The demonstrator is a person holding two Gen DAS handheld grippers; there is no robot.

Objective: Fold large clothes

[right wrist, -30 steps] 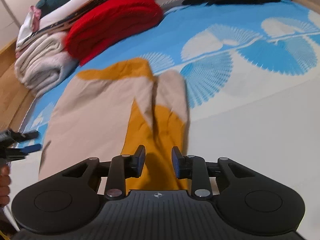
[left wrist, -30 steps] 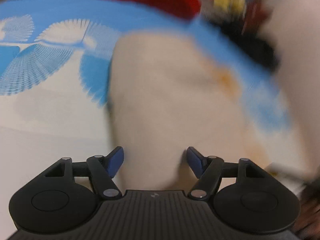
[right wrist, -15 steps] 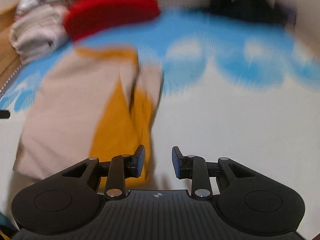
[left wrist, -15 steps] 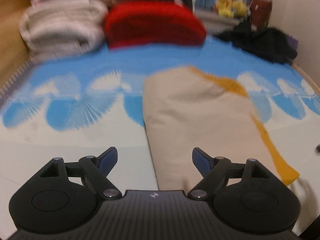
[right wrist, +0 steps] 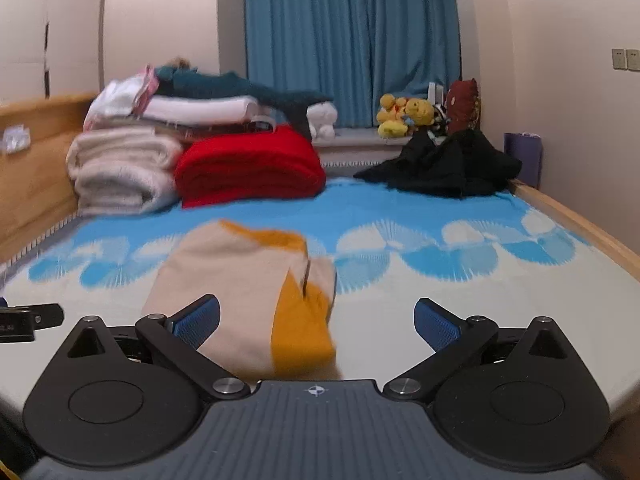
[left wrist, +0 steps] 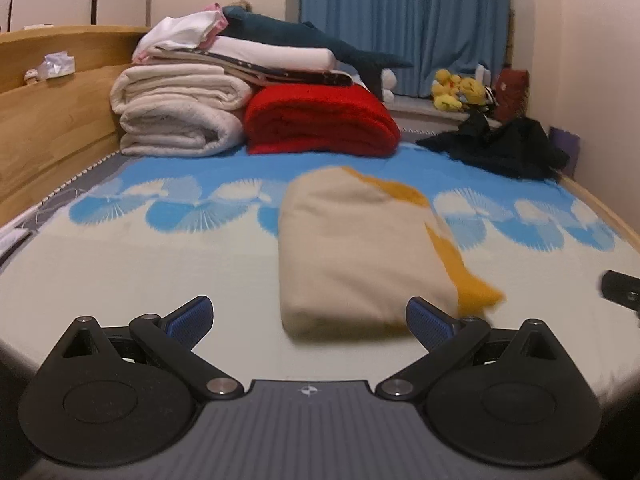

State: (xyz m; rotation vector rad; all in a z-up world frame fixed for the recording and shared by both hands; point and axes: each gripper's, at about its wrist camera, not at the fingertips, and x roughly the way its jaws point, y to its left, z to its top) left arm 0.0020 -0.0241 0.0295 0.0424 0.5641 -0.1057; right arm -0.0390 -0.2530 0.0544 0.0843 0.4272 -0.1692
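On the bed [left wrist: 120, 280], well short of the red blanket [left wrist: 320, 120], the garment [left wrist: 360, 256] lies folded. Both grippers [left wrist: 308, 316] [right wrist: 316, 320], jaws just opened wide, hold nothing; folding looks done.

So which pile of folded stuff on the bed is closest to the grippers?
The beige and mustard-yellow garment, lying alone mid-bed just ahead of both open grippers. The red blanket and white quilts are stacked far back by the headboard.

A blue curtain [right wrist: 352, 40] hangs between pale walls [right wrist: 560, 60]. A wooden headboard [left wrist: 52, 112] lines the bed's left side.
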